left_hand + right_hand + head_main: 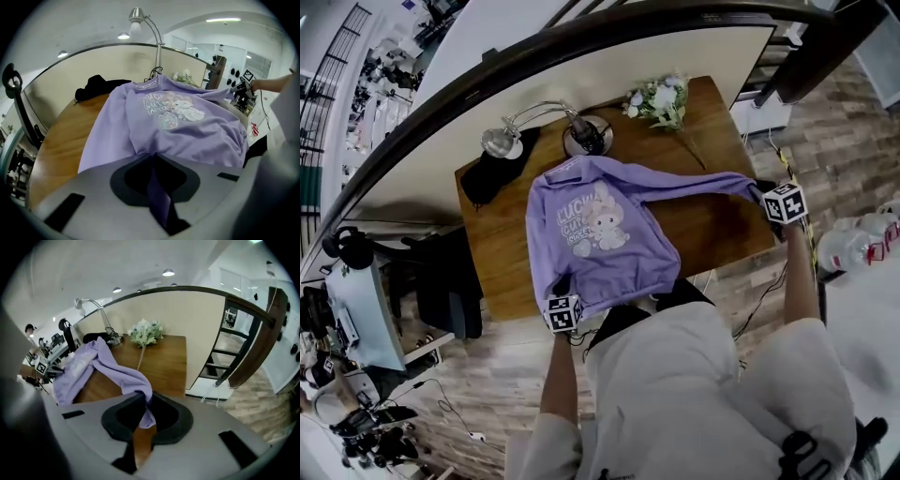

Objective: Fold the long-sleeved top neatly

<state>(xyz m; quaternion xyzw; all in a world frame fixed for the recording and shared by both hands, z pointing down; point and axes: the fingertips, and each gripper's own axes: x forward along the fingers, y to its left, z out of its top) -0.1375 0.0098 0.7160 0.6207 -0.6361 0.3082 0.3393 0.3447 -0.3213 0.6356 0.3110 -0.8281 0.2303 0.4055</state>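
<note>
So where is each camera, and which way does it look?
Head view: on the person's head, looking down at the top on the table; both arms, left tool and right tool show.
Left gripper view: on the left tool, facing the lamp; its jaws pinch the hem.
Right gripper view: on the right tool, facing the flowers; its jaws pinch a sleeve.
All three share the top, lamp and flowers.

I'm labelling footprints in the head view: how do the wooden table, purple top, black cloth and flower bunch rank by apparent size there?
1. Table
2. Purple top
3. Black cloth
4. Flower bunch, only a little smaller than the cloth, so the last two are close.
</note>
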